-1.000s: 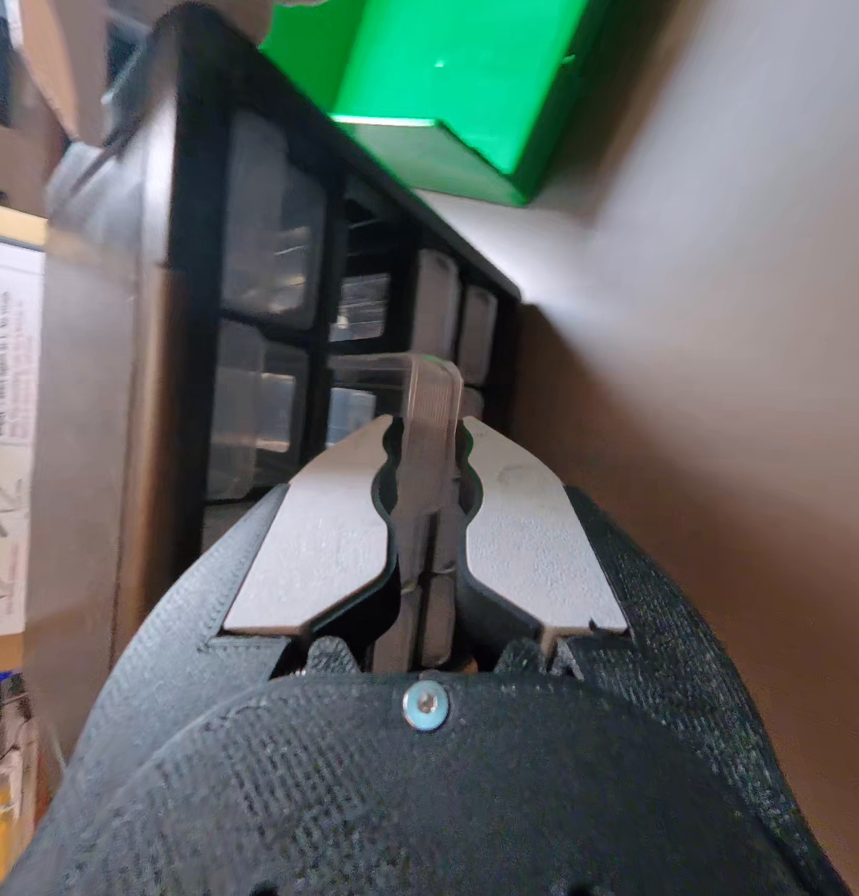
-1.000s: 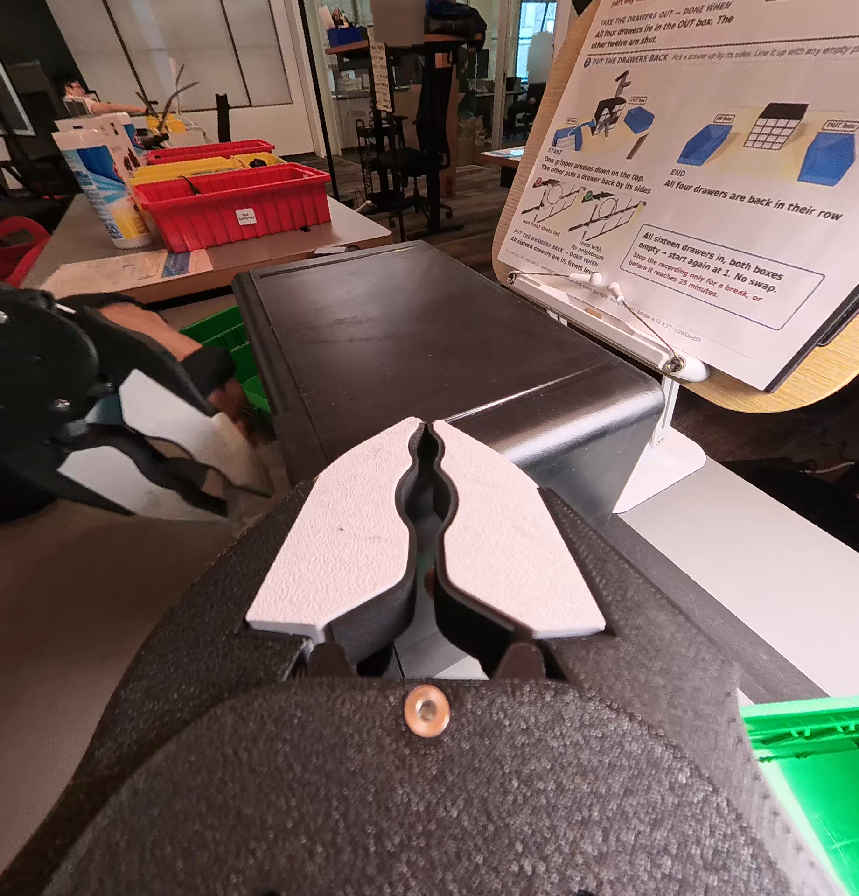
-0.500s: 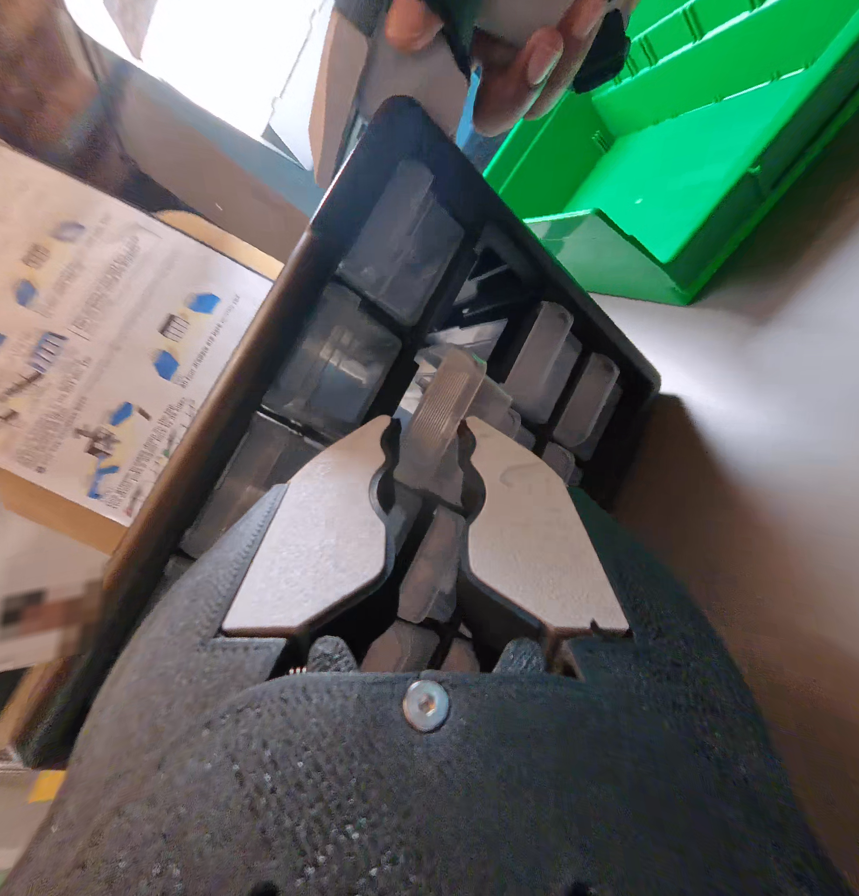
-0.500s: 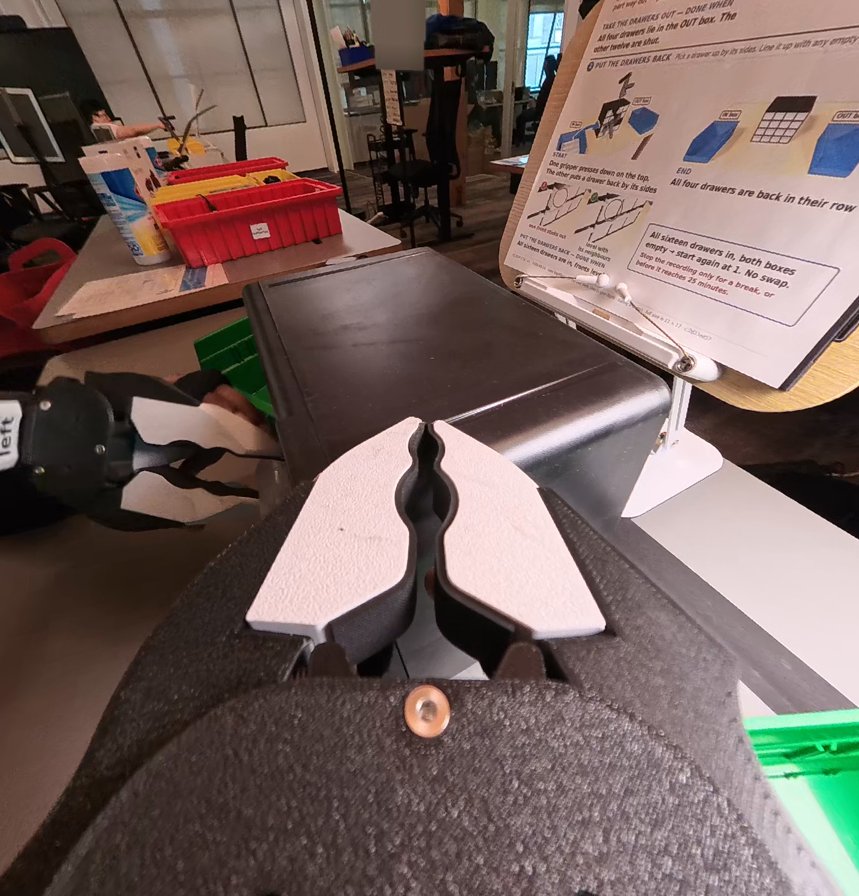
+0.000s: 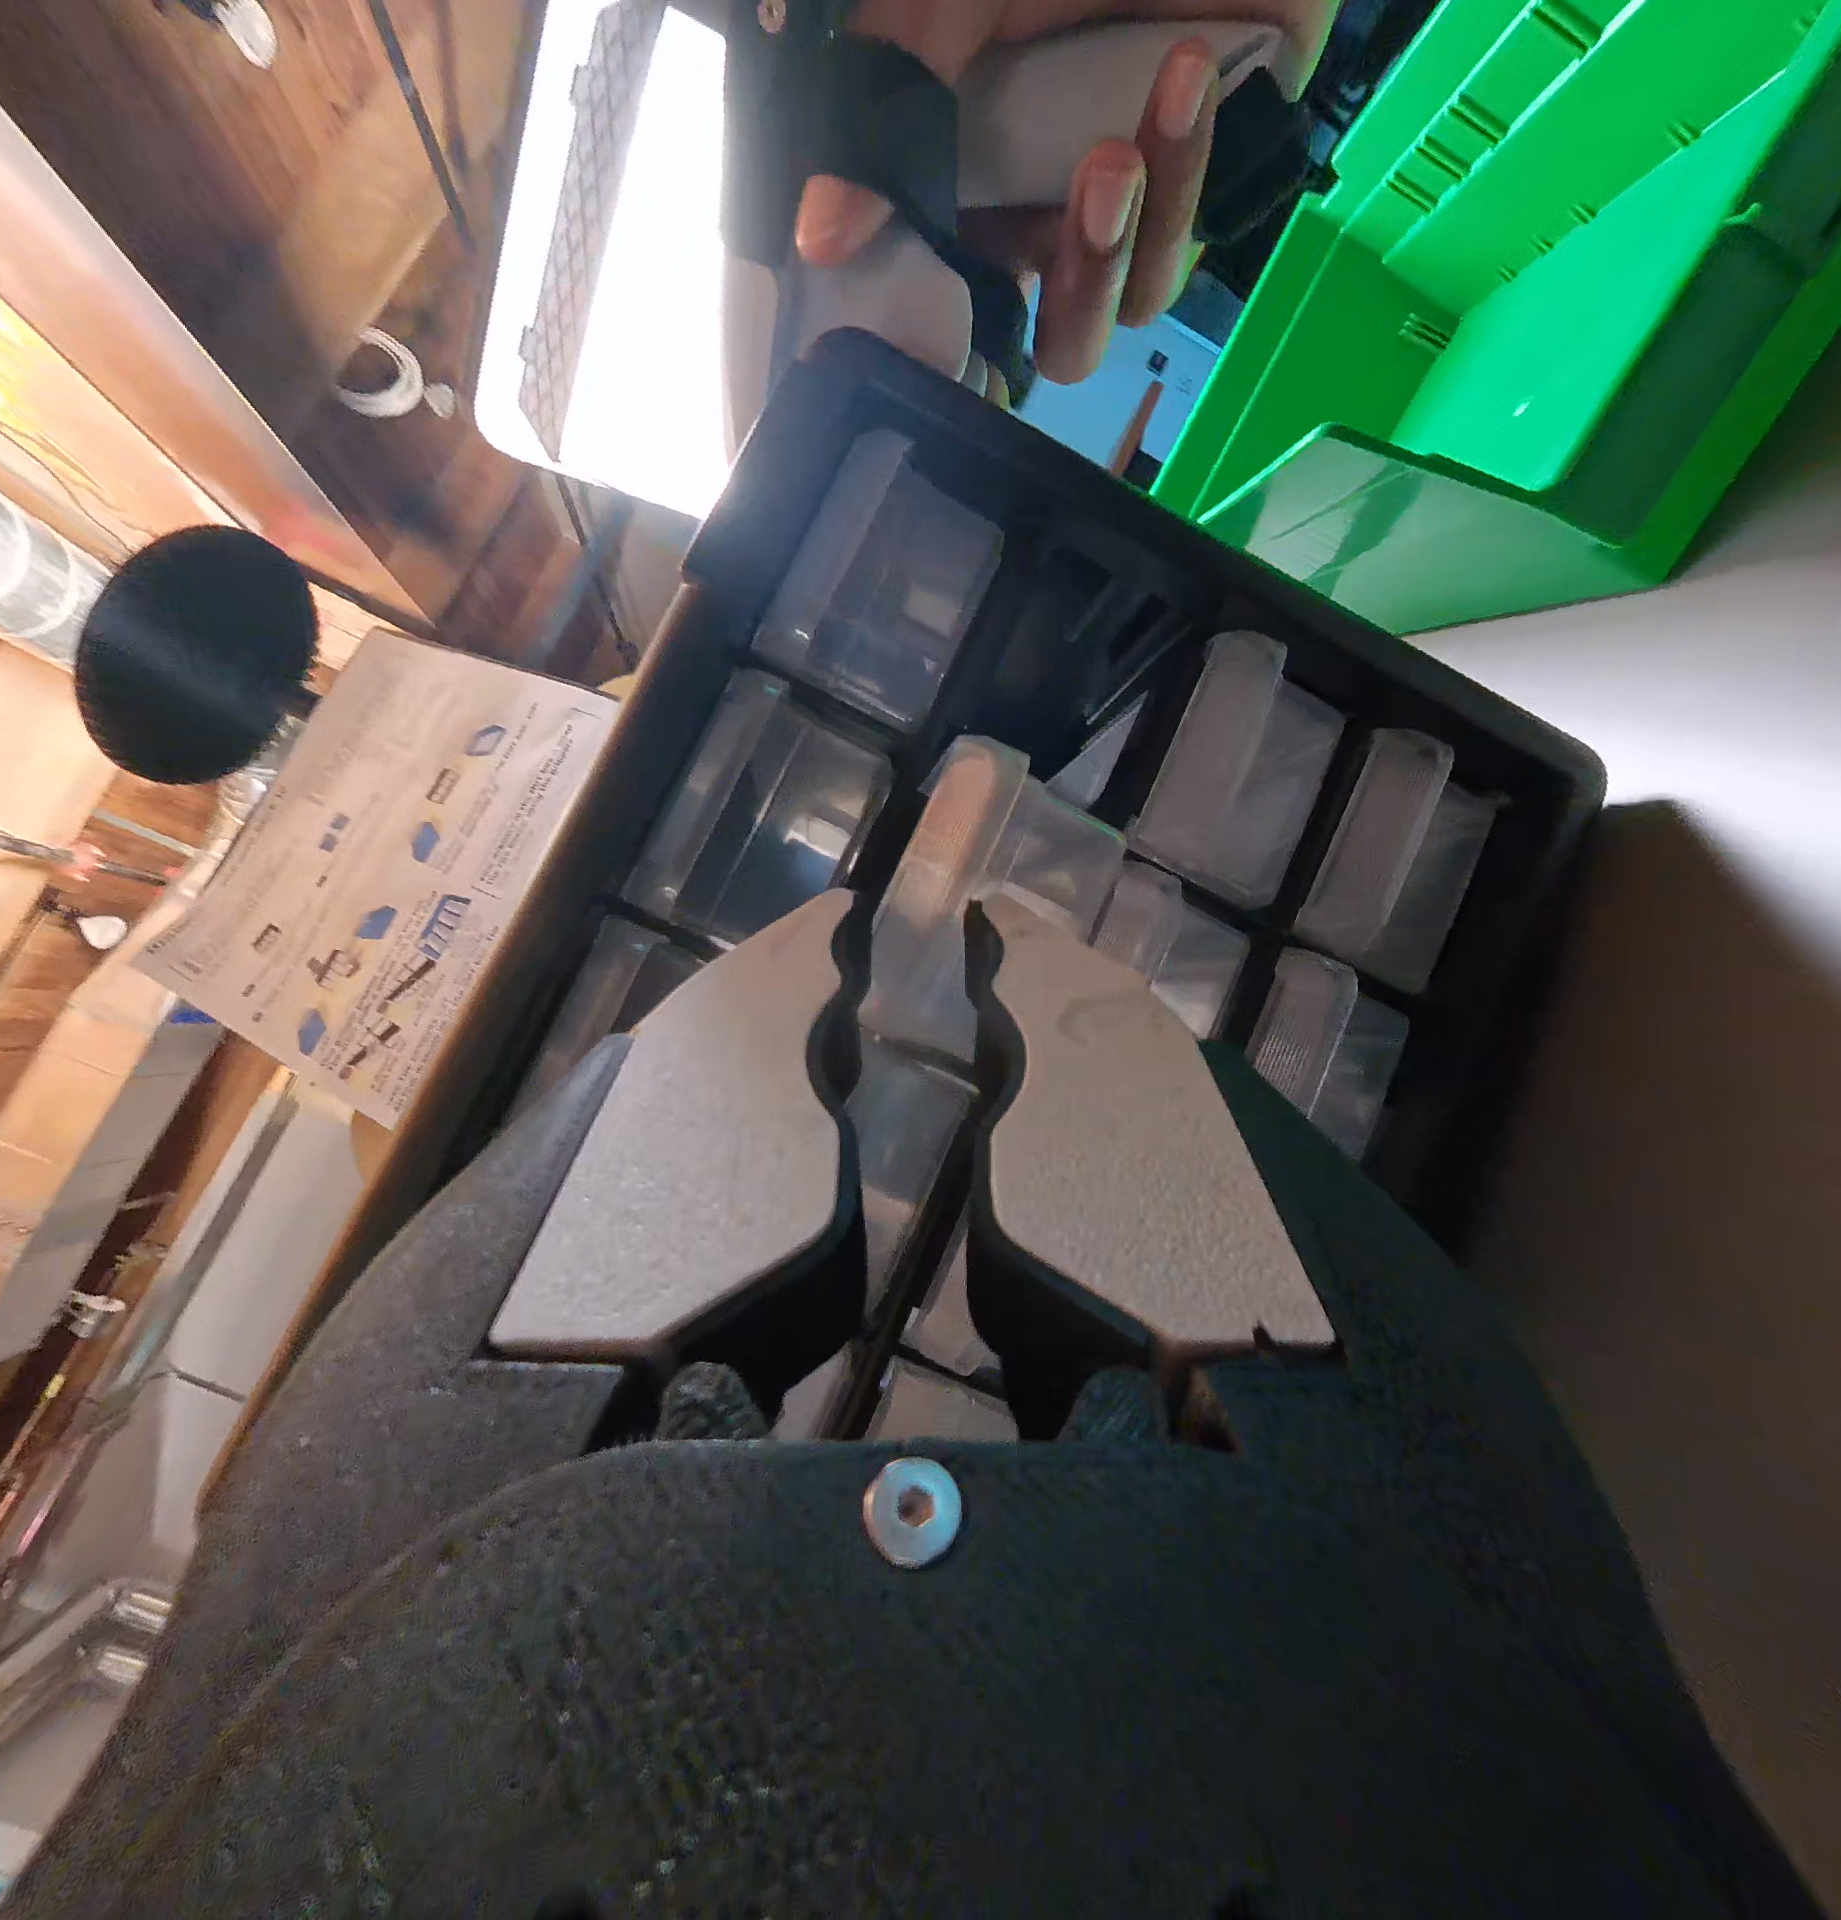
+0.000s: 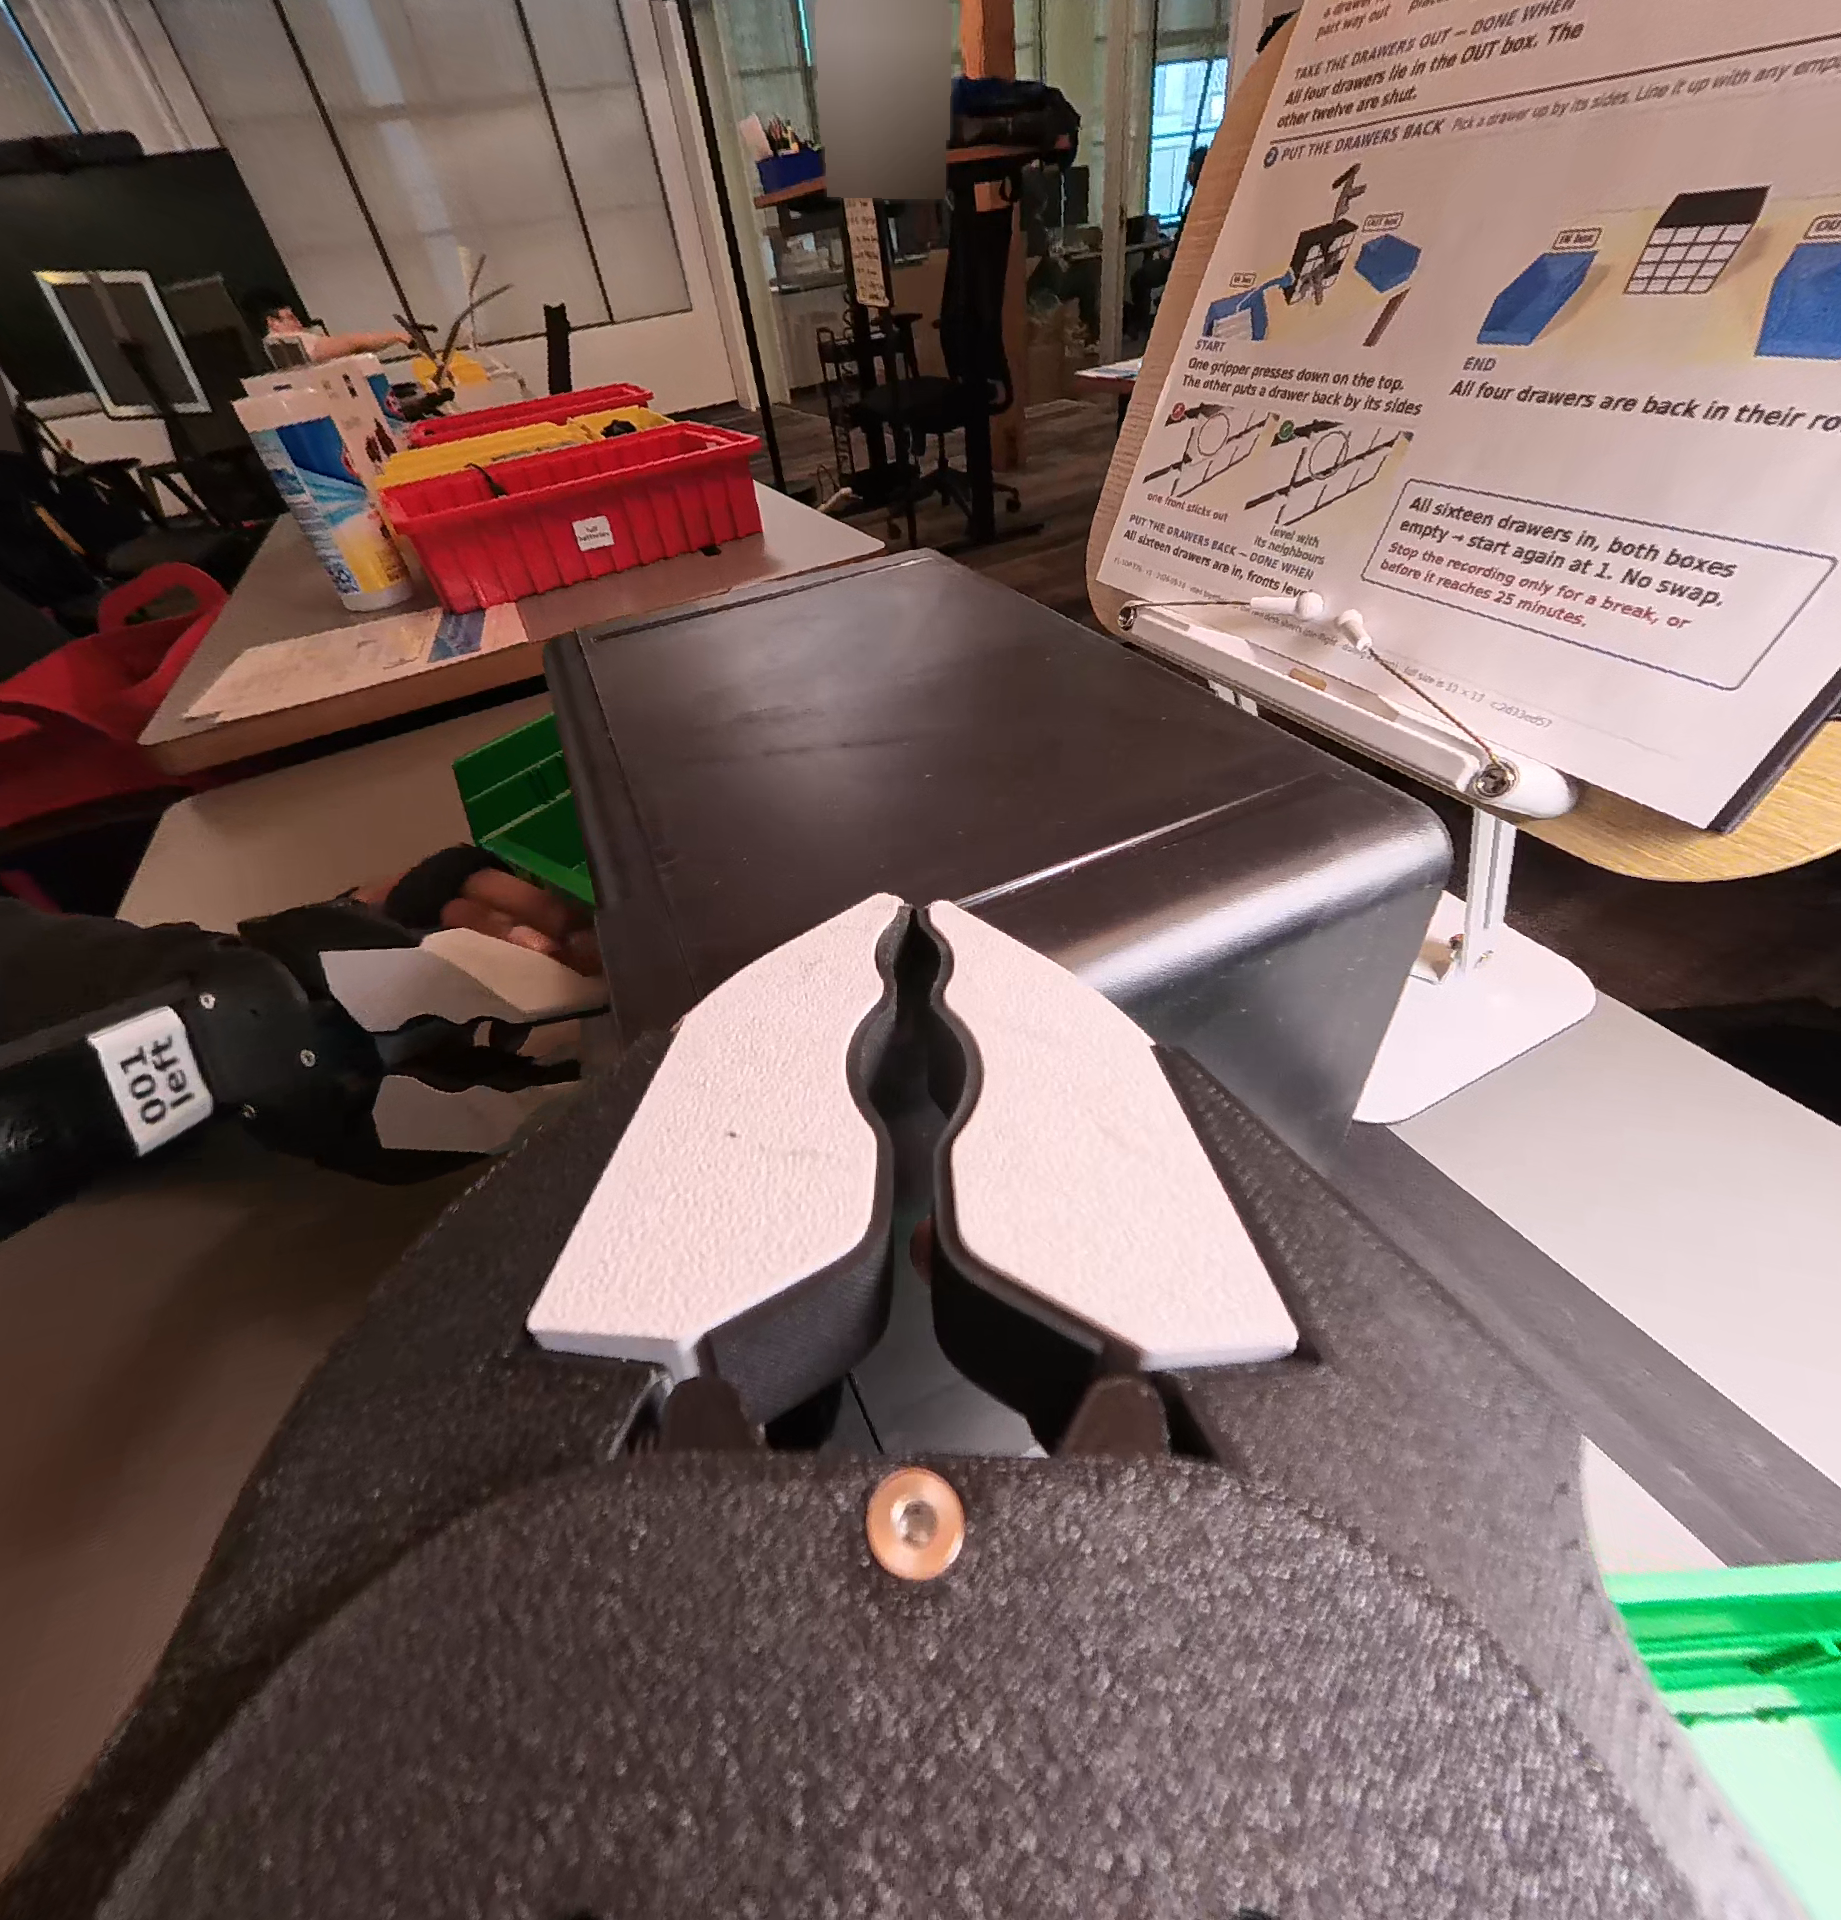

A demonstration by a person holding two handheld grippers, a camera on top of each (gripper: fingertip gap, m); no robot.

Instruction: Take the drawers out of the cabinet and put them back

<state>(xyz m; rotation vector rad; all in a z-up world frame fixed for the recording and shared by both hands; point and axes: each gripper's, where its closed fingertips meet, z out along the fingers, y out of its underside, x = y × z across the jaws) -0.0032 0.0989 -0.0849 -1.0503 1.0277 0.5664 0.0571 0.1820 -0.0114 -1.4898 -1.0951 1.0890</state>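
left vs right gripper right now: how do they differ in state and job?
The left gripper is shut on the clear drawer, gripping its front tab; the right gripper is shut on nothing. The left gripper works at the front of the black cabinet, where the drawer sticks out of its slot; the right gripper sits over the cabinet's top. The left view is rolled hard; the right view is level. Both have pale fingers on black bodies.
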